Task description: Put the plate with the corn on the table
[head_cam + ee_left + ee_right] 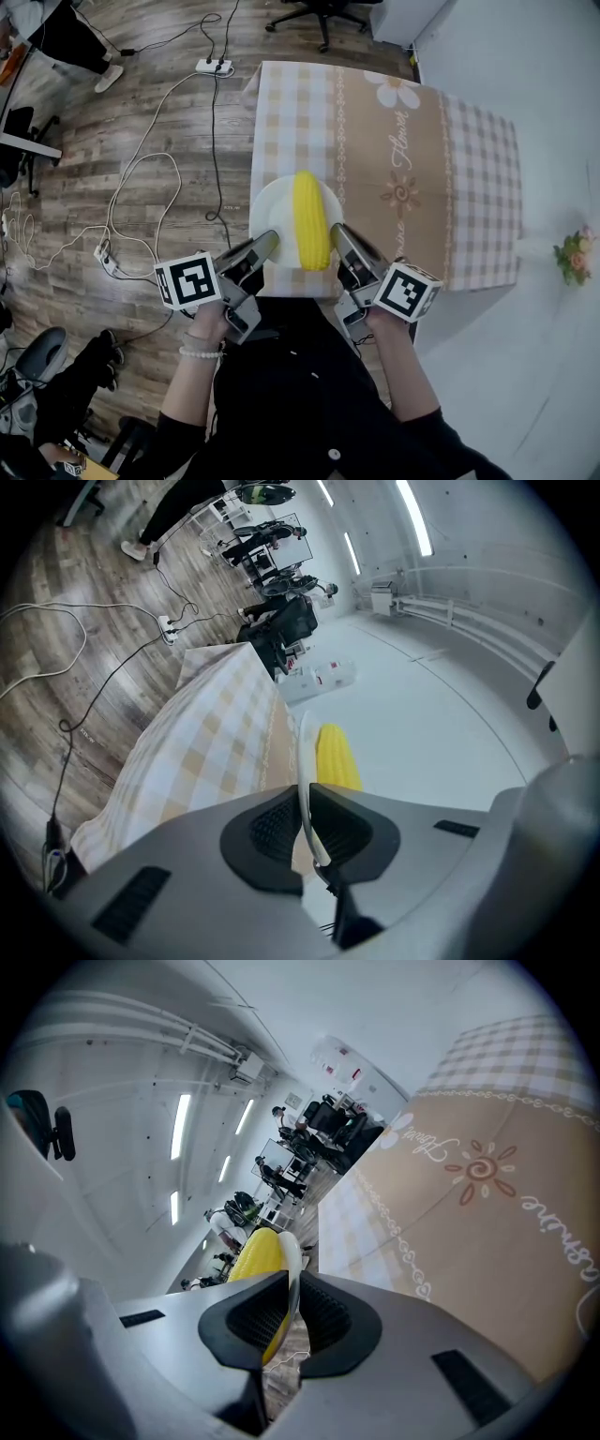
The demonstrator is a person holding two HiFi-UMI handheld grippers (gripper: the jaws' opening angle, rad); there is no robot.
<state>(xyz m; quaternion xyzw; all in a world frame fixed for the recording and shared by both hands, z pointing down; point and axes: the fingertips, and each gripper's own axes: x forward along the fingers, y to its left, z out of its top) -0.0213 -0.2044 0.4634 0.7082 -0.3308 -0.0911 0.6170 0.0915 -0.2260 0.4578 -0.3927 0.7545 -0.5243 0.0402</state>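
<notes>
Two rim pinches carry it all: left gripper (270,240) clamped on the left rim of the plate (270,202), corn (310,217) loose in the middle, right gripper (337,233) clamped opposite, above the near edge of the table (431,178), so uneven lowering could roll the corn off.

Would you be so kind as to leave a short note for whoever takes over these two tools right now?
Left tool: shut on the near-left rim of the round white plate.
Right tool: shut on the plate's near-right rim.
The yellow corn cob lies on the plate.
The plate is over the near left corner of the table with the beige checked cloth. I cannot tell whether it touches the cloth.
Done: plate gripped on both sides and at the table.
Left: probably bring it further in, set it flat, then open both tools.
</notes>
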